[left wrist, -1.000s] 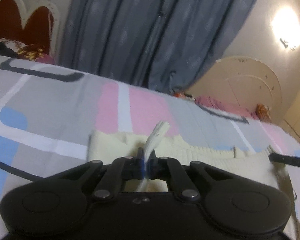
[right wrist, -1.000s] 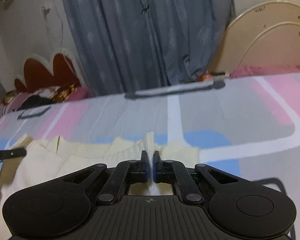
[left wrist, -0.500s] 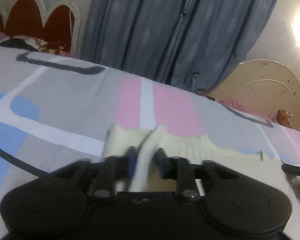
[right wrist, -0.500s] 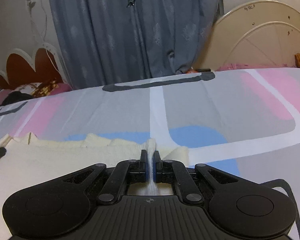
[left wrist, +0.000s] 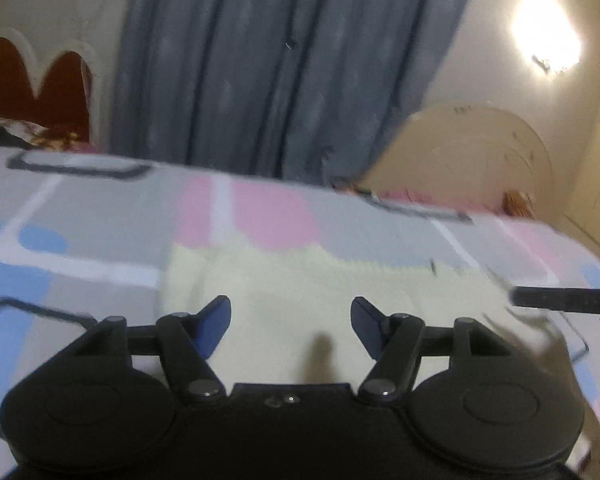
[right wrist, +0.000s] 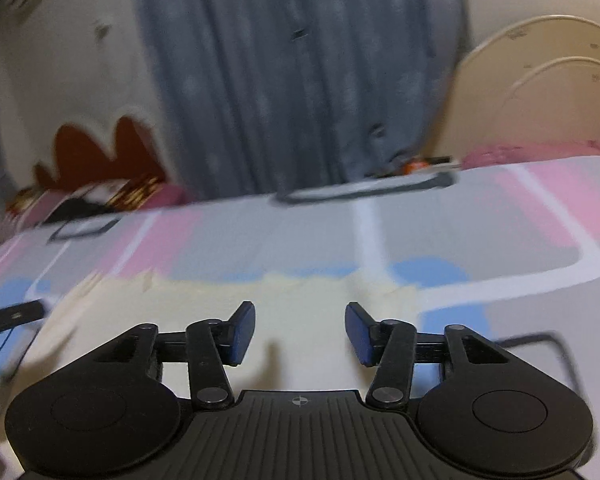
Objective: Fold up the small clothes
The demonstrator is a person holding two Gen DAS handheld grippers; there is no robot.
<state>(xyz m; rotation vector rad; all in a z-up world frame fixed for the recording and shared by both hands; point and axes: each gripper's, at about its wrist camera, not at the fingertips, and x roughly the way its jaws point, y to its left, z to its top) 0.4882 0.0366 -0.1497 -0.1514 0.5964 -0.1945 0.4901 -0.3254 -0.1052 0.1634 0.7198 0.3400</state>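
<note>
The bed is carrying a pale yellow knit top, lying flat near its front edge. The left gripper and right gripper are hovering over the top, both jaws wide open and holding nothing. Next they should be pinching two corners evenly and folding slowly. A curtain is hanging behind; nothing is blocking the way.

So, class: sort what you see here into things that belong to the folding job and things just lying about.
Job:
cream knitted garment
left gripper, open
right gripper, open

Lying about:
patterned bedsheet
blue curtain
wall lamp
red headboard
</note>
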